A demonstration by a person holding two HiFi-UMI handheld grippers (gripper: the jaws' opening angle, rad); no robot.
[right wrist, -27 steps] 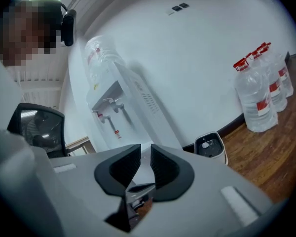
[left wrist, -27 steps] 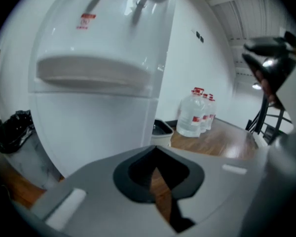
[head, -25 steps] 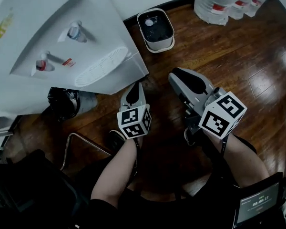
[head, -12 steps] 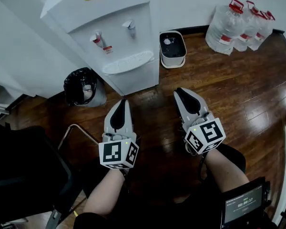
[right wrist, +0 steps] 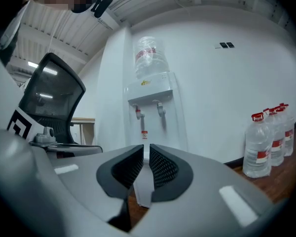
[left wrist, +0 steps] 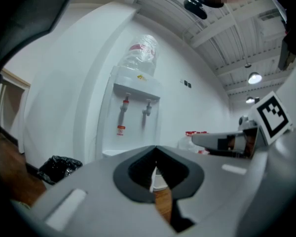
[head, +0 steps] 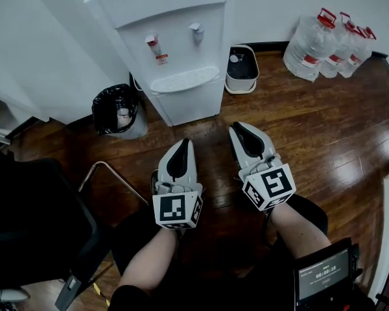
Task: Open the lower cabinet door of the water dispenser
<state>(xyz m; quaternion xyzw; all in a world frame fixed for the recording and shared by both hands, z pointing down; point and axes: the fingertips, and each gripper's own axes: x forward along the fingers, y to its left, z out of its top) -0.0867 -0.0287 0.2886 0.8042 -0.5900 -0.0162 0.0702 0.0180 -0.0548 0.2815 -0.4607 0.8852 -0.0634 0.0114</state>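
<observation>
Task object: the lower cabinet door (head: pixel 189 102) is the white front panel of the water dispenser (head: pixel 181 47), below the drip grille (head: pixel 183 81).
Door state: it appears shut and flush with the cabinet. No gap shows at any edge.
Door axis: the long axis is upright. The face is turned toward both claws. No view shows a handle or the hinge side.
Left claw (head: pixel 183 142): the jaws are together with nothing between them.
Right claw (head: pixel 237 128): the jaws are drawn in to a thin slit, with nothing gripped.
Bearing from left claw: in the head view the door lies at 12 o'clock, squarely ahead of the tips.
Bearing from right claw: the door lies at about 10 o'clock. This claw faces the dispenser's right front corner.
Nearer claw: both are near and neither touches. By judgement the left claw is better lined up with the door's middle, and the right with its right edge.
Flanking items: a black bin (head: pixel 118 111) stands at 9 o'clock of the door and a white bucket (head: pixel 242 70) at 2 o'clock.
</observation>
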